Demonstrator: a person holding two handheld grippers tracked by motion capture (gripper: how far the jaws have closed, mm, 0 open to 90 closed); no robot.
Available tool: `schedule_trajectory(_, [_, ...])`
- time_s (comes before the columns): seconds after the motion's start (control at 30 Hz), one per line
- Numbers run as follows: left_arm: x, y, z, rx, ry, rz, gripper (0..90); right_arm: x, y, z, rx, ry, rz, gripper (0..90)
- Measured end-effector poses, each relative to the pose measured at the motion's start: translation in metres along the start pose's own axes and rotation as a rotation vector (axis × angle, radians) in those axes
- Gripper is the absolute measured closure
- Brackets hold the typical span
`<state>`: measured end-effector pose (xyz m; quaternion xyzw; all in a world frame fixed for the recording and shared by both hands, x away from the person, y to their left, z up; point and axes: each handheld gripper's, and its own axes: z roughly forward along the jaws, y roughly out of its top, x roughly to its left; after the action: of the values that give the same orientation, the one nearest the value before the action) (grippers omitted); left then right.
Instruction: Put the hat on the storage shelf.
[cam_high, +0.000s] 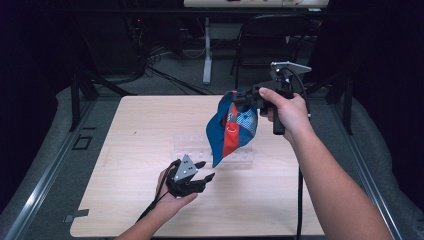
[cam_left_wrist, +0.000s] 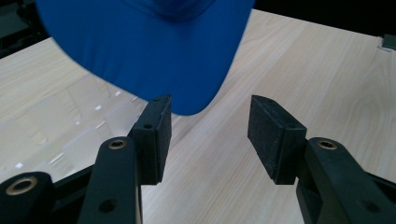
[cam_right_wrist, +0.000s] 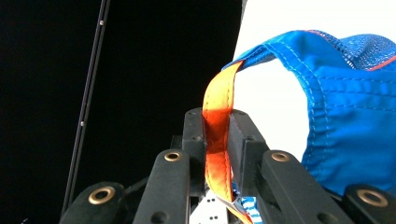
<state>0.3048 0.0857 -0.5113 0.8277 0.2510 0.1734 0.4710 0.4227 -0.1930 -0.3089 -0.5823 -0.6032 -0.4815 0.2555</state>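
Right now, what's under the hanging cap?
Under the blue cap, held up by the right tool, lies a clear plastic tray on the table. The cap hides part of the tray from the high view.

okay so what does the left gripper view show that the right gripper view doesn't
Left gripper view: the left claw open, its jaws apart over the wooden table, with the cap's blue brim hanging just above and beyond them.

Right gripper view: the right claw shut on the cap's orange strap, with blue mesh fabric behind.

Both: the blue cap and a pair of black jaws.
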Motion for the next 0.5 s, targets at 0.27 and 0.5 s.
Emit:
schedule_trajectory(0.27, [-0.004,0.002,0.012,0.004,0.064,0.049,75.5,0.002,-0.001,0.004,0.015,-0.005,-0.010,78.3])
schedule_trajectory(0.5, [0.006,0.002,0.005,-0.012,0.100,0.039,86.9,0.003,-0.003,0.004,0.016,0.005,-0.016,78.3])
